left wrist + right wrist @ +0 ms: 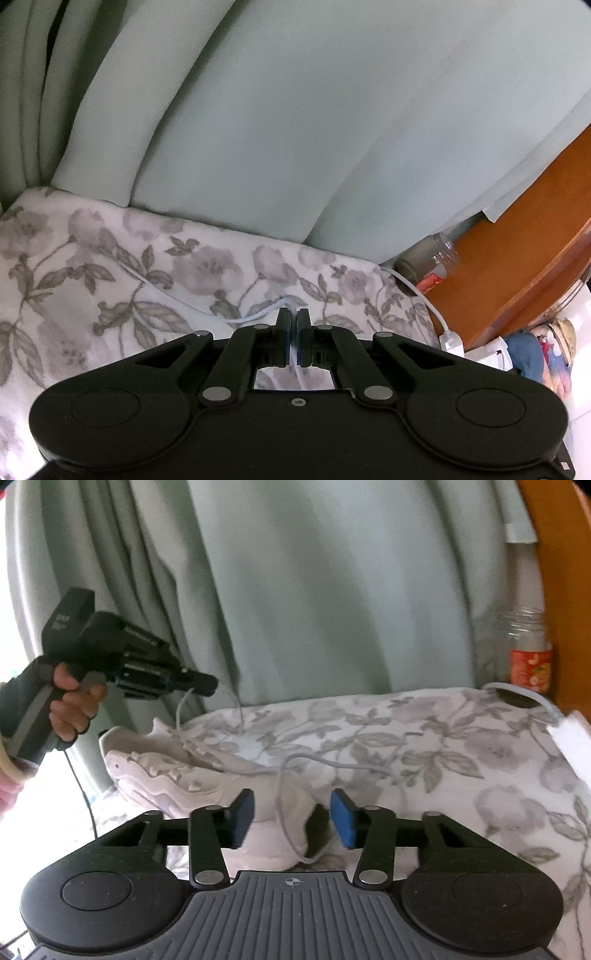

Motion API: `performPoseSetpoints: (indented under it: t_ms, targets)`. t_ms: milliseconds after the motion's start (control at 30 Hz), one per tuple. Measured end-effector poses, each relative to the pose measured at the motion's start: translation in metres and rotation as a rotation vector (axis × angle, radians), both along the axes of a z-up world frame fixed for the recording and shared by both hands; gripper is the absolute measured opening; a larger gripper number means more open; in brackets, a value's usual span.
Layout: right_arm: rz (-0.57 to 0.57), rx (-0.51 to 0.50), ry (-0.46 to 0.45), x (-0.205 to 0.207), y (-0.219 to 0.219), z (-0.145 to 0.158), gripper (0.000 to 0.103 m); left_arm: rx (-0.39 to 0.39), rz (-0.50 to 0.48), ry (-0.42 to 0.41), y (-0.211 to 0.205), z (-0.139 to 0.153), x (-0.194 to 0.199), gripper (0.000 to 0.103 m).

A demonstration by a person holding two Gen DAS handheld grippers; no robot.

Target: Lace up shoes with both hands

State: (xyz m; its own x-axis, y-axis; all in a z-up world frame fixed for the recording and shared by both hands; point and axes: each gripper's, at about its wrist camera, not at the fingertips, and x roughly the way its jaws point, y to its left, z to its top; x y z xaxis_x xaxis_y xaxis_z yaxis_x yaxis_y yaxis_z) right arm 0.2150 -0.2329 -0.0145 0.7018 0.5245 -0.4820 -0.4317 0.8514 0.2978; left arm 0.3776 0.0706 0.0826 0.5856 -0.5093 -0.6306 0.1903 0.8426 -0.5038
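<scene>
Shoelace [294,354] clamped in left gripper [293,314]; right gripper [292,814] unclenched; bottle label [530,670] unreadable.

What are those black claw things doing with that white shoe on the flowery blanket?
A person is lacing up a white shoe that lies on a flowery blanket, with a claw tool in each hand. The left claw is shut on one end of the shoelace and lifts it above the shoe. The right claw is open, its blue pads either side of another loop of lace, not pinching it yet.
</scene>
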Motion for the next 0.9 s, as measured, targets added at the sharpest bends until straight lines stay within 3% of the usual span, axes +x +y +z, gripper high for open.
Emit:
performPoseSetpoints:
  t_ms: [67,133,233,600,900]
  targets:
    - [-0.004,-0.008,0.006,0.001,0.002,0.000,0.027,-0.004,-0.001,0.000,0.000,-0.001,0.000,0.000]
    - [-0.013,0.002,0.010,0.001,-0.001,0.000,0.013,-0.008,-0.001,0.002,0.000,-0.002,0.000,0.001]
    - [-0.038,0.020,0.012,0.000,-0.008,0.000,0.003,-0.016,0.005,0.007,0.001,-0.004,0.001,0.001]
    - [-0.331,0.036,0.042,-0.017,-0.086,-0.008,0.003,-0.063,0.043,0.021,0.012,-0.009,-0.002,0.001]
    - [-0.366,0.064,0.063,-0.038,-0.106,-0.014,0.003,-0.089,0.083,0.037,0.008,-0.011,-0.004,0.001]
